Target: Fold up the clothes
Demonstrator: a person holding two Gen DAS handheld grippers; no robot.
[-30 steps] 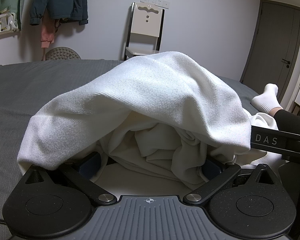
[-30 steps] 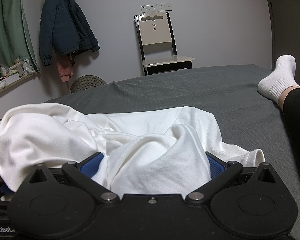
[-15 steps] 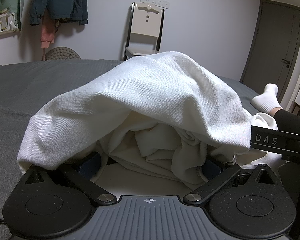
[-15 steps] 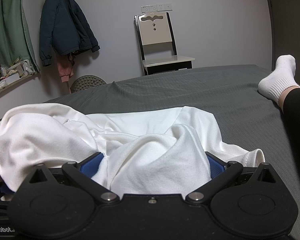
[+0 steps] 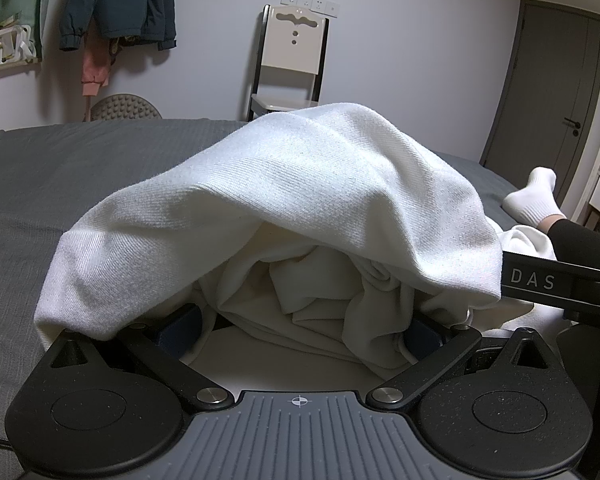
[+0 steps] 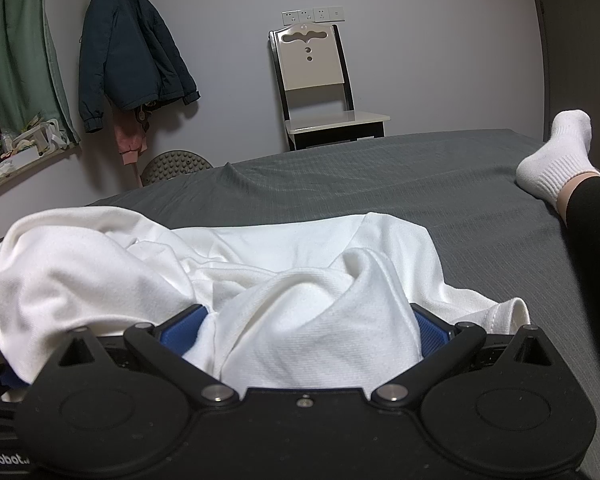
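A white garment (image 5: 300, 200) lies bunched on the grey bed (image 5: 80, 168) and drapes over my left gripper (image 5: 300, 330). The gripper's dark blue pads (image 5: 180, 324) stand wide apart, open, with loose folds heaped between them. In the right wrist view the same white garment (image 6: 300, 304) is piled between the blue pads (image 6: 184, 326) of my right gripper (image 6: 306, 330), which is also open. Cloth hides the fingertips of both grippers. A black bar marked DAS (image 5: 540, 280) pokes in from the right of the left wrist view.
A person's leg in black with a white sock (image 6: 556, 160) rests on the bed at the right. Beyond the bed stand a white chair (image 6: 320, 92), a hanging dark jacket (image 6: 128, 64), a cluttered shelf (image 6: 16, 156) and a grey door (image 5: 548, 92).
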